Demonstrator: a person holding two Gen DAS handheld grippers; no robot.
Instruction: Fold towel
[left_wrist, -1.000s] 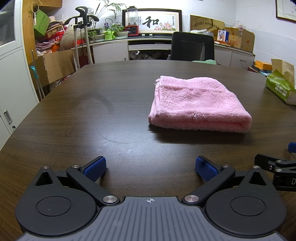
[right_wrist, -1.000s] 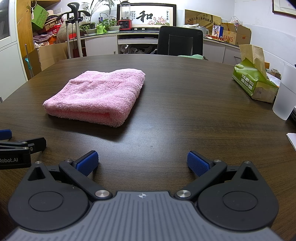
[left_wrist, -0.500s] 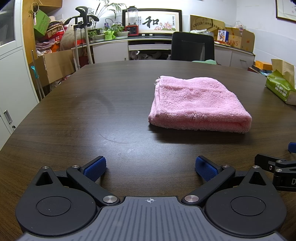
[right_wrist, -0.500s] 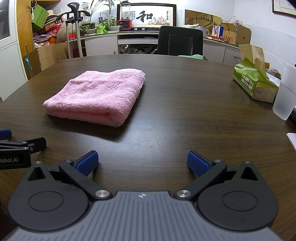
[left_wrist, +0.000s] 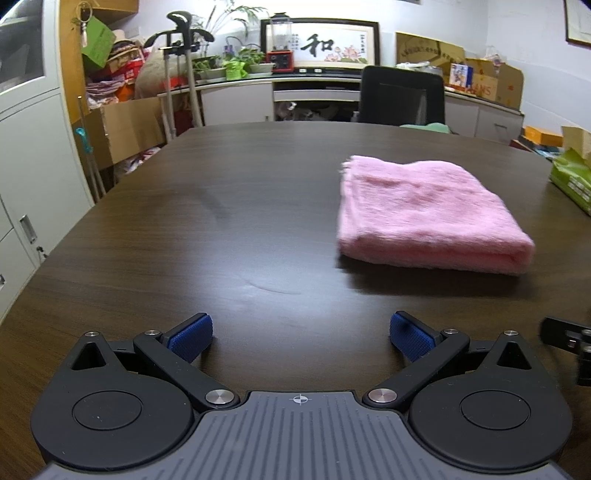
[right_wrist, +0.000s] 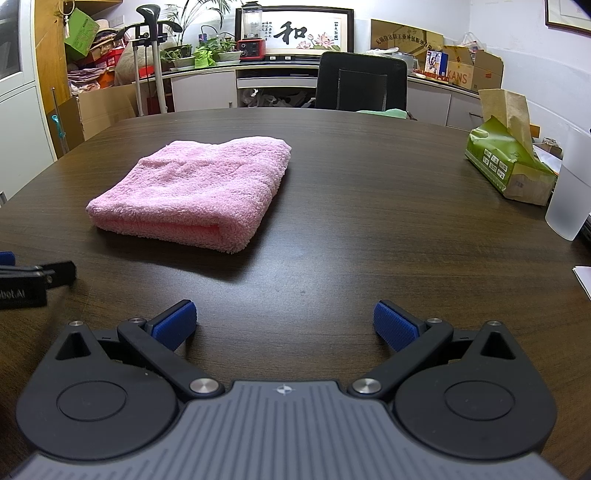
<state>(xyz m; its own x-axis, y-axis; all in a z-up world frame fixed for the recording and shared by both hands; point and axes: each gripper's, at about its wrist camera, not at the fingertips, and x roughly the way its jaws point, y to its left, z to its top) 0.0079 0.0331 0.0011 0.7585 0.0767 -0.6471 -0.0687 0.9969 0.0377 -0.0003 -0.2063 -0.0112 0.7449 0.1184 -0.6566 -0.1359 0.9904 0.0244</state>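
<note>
Left wrist view
- Left hand-held gripper (left_wrist: 300, 334): both blue pads (left_wrist: 190, 336) are spread wide apart, nothing is held between them, and they are seen low over the tabletop (left_wrist: 221, 236).
- Towel (left_wrist: 428, 218): pink, folded into a thick rectangle, laid flat on the tabletop ahead and to the right, well apart from the pads. A rounded fold faces the camera; the picture is slightly blurred here.
- Right hand-held gripper (left_wrist: 569, 338): only a black part is seen at the right edge, near the tabletop.
- Chair (left_wrist: 402, 96): black, placed at the far side of the tabletop.

Right wrist view
- Right hand-held gripper (right_wrist: 284, 325): pads (right_wrist: 395, 328) are parted widely, with nothing clamped.
- Towel (right_wrist: 199, 188): folded, laid ahead and to the left, clear of both tools.
- Left hand-held gripper (right_wrist: 33, 278): a black part is seen at the left edge, short of the towel.
- Tissue pack (right_wrist: 506, 162): green, set at the right of the tabletop (right_wrist: 369, 206).
- Cup (right_wrist: 570, 188): frosted, stood just beside the pack.
</note>
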